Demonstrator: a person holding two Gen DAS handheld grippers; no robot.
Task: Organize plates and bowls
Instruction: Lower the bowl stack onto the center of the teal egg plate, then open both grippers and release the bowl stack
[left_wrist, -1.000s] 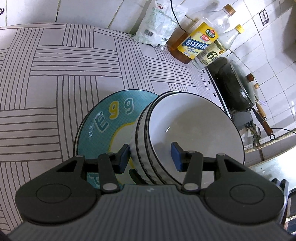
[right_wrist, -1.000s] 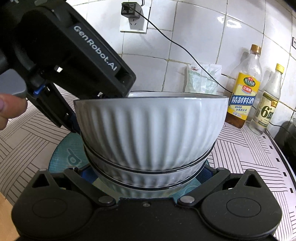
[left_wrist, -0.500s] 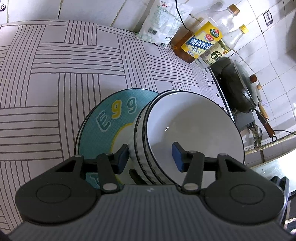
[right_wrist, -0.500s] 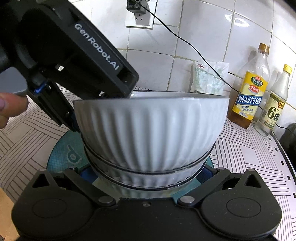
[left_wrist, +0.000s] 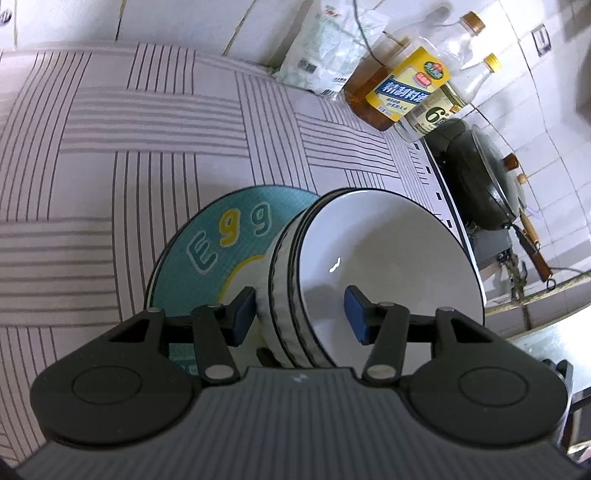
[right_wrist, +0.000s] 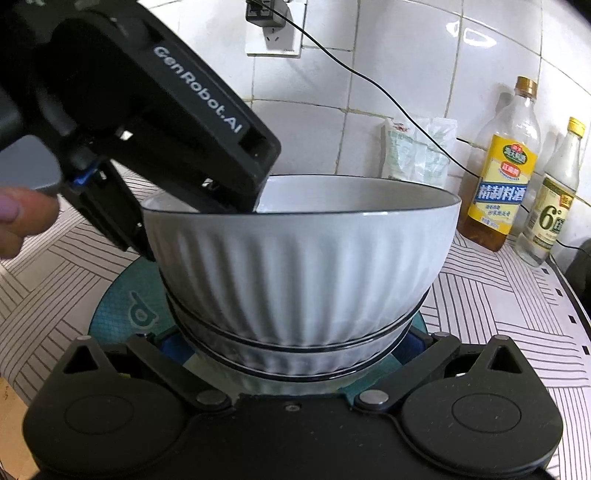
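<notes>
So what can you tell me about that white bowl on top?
The top bowl is glossy white, looks ceramic, with vertical ribs outside, a smooth empty inside and a thin dark rim line. It sits upright, nested in a stack of matching bowls on a teal plate lettered "Egg". The left gripper straddles its rim, one pad inside, one outside; its jaws have just been opening and look clear of the wall.
</notes>
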